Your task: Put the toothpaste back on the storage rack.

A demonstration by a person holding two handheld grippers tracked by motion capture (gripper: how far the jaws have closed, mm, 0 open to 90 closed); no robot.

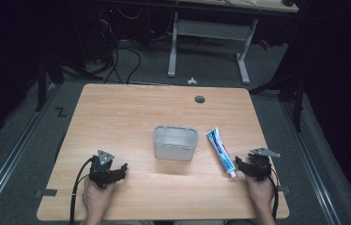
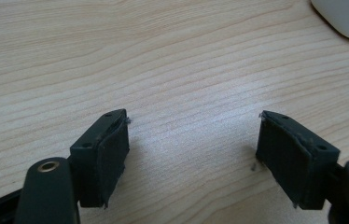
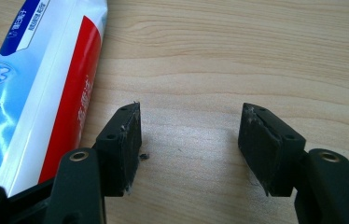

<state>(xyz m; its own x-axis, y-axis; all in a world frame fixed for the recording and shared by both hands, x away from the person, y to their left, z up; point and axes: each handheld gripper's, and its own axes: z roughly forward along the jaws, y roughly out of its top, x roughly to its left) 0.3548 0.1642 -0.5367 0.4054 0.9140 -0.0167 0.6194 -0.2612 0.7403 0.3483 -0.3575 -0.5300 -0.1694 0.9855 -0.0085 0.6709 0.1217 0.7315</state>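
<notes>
A white, blue and red toothpaste tube lies flat on the wooden table, cap toward the person, just right of a grey rectangular container at the table's middle. My right gripper rests near the front right, open, just right of the tube's cap end; in the right gripper view the tube lies left of the jaws and bare wood shows between them. My left gripper sits at the front left, open over bare wood, well left of the container, whose pale corner shows far off.
A round cable hole is set in the table near its far edge. Beyond the table stand a white desk frame and loose cables on the grey floor. Dark curtains close in both sides.
</notes>
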